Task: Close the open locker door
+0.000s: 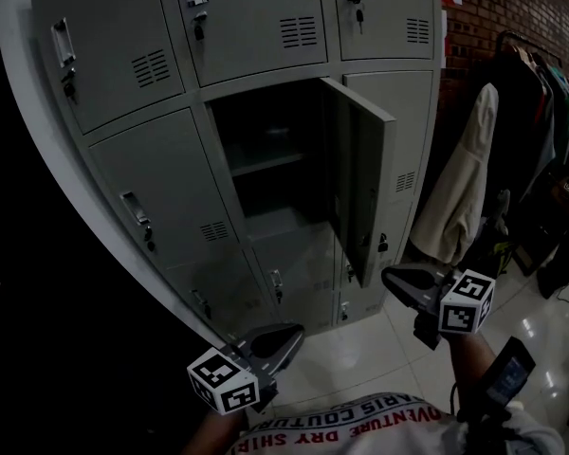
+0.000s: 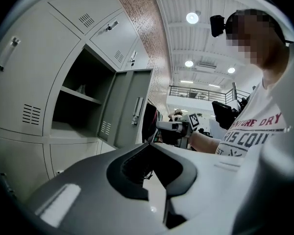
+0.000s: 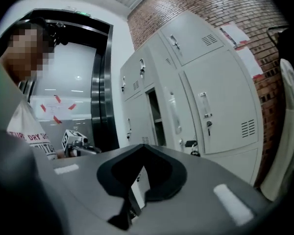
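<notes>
- Lockers [image 1: 142, 188] of grey metal fill the head view, dim and bent by the lens. The open locker door [image 1: 362, 183] is in the middle row, swung out to the right. Its compartment [image 1: 266, 159] is dark: one shelf shows, and the back is lost in shadow.
- In the same view, the right gripper [image 1: 389, 275] points at the door's lower edge from close by; whether it touches cannot be told. The left gripper [image 1: 290, 334] hangs lower, well apart from the door, over the tiled floor [image 1: 379, 349]. Both pairs of jaws taper to a closed point.
- Coats [image 1: 465, 188] hang at the right, half in shadow. The person's printed shirt [image 1: 360, 425] is cut off by the bottom edge.
- In the left gripper view, the left gripper [image 2: 149, 145] has its jaws clenched tip to tip, with only a hollow behind the tips and nothing in it. Beyond them the open locker door [image 2: 133, 106] stands out from its compartment [image 2: 78, 102], its foot hidden behind the gripper body. The right gripper [image 2: 161, 126] shows small and far, beside the door's edge.
- In the right gripper view, the right gripper [image 3: 143, 146] also has its jaws pressed together and empty. The open locker door [image 3: 172, 112] is seen nearly edge-on and blurred, and the compartment [image 3: 154, 114] is only a narrow dark strip. The left gripper [image 3: 95, 151] shows at the left. A pale coat [image 3: 289, 131] is cut by the right edge.
</notes>
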`<action>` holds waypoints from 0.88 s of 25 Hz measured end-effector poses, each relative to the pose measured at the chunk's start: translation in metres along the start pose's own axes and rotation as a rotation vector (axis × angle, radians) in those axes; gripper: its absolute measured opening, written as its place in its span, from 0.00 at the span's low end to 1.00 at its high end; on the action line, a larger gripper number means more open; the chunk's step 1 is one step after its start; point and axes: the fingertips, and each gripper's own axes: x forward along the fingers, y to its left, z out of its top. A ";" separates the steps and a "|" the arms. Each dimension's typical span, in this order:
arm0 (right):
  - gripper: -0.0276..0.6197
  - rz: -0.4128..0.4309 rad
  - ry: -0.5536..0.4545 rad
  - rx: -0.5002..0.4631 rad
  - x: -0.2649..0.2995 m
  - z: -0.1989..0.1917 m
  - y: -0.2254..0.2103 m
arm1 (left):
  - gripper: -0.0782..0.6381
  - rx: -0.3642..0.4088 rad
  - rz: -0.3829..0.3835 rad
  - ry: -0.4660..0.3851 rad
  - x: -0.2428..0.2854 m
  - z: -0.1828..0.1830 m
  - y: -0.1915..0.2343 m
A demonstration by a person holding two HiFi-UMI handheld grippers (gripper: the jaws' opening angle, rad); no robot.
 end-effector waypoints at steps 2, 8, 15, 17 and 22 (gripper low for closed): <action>0.04 -0.033 -0.016 -0.022 -0.001 0.014 -0.015 | 0.11 0.001 -0.006 0.007 0.001 0.002 0.002; 0.04 -0.149 -0.072 -0.109 0.010 0.042 -0.057 | 0.11 0.009 -0.023 0.006 0.008 0.012 0.013; 0.04 -0.190 -0.088 -0.136 0.032 0.056 -0.078 | 0.11 0.012 -0.056 0.021 0.021 0.018 0.026; 0.04 -0.186 -0.081 -0.141 0.037 0.054 -0.076 | 0.11 0.019 -0.073 0.021 0.025 0.023 0.029; 0.04 -0.143 -0.067 -0.205 0.054 0.053 -0.059 | 0.11 0.036 -0.100 0.028 0.030 0.028 0.041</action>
